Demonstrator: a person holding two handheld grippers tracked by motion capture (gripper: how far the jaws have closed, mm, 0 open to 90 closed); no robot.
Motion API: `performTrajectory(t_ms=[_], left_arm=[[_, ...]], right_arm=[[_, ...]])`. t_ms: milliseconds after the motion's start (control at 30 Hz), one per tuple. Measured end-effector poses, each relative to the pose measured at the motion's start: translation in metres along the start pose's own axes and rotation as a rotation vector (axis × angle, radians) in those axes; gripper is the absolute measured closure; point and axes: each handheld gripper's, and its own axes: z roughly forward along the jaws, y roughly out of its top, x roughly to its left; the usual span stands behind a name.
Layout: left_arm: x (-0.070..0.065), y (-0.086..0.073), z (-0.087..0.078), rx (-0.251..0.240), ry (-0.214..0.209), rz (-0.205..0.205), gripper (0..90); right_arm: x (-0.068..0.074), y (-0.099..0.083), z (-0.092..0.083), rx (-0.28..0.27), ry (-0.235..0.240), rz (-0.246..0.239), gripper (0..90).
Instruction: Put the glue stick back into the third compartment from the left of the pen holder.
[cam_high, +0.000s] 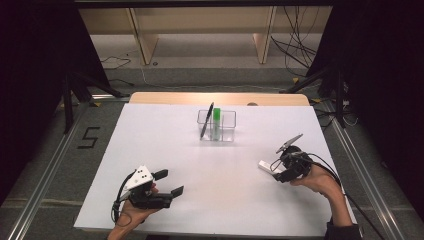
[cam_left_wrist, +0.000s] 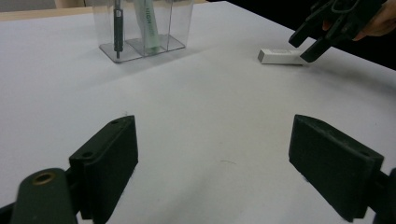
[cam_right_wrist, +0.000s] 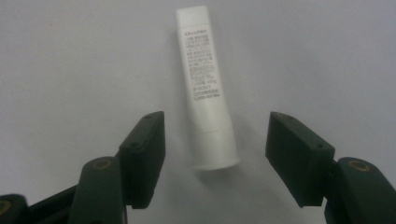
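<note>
A small white tube (cam_right_wrist: 206, 88) with fine print lies flat on the white table (cam_high: 215, 170) at the right (cam_high: 265, 166). My right gripper (cam_right_wrist: 215, 154) stands over it with one jaw on each side of its capped end; neither pad touches the tube. From the left gripper view the tube (cam_left_wrist: 279, 56) rests under the right gripper (cam_left_wrist: 317, 39). My left gripper (cam_high: 170, 182) rests low at the front left, wide open with nothing between its jaws (cam_left_wrist: 215, 163). A clear plastic organiser (cam_high: 216, 126) stands at the table's far middle and holds a black pen (cam_high: 206, 120) and a green-capped tube (cam_high: 216, 120).
The organiser (cam_left_wrist: 142, 28) has several compartments. A wooden strip (cam_high: 220, 98) runs along the table's far edge. Metal rails (cam_high: 45, 175) flank the table on both sides, with cables (cam_high: 295, 45) and shelf legs on the floor beyond.
</note>
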Motion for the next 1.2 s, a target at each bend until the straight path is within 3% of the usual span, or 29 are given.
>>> performTrajectory(t_ms=[533, 833, 1200], left_arm=[[0.0, 0.0, 0.001, 0.007, -0.004, 0.007, 15.5], [-0.001, 0.0, 0.001, 0.006, -0.003, 0.009, 15.6], [0.0, 0.0, 0.0, 0.007, 0.0, 0.011, 15.7]], right_arm=[[-0.003, -0.002, 0.013, 0.059, 0.01, -0.015, 53.5], [0.001, -0.002, 0.013, 0.061, 0.019, -0.03, 63.5], [0.004, 0.0, 0.013, 0.071, 0.002, -0.042, 65.3]])
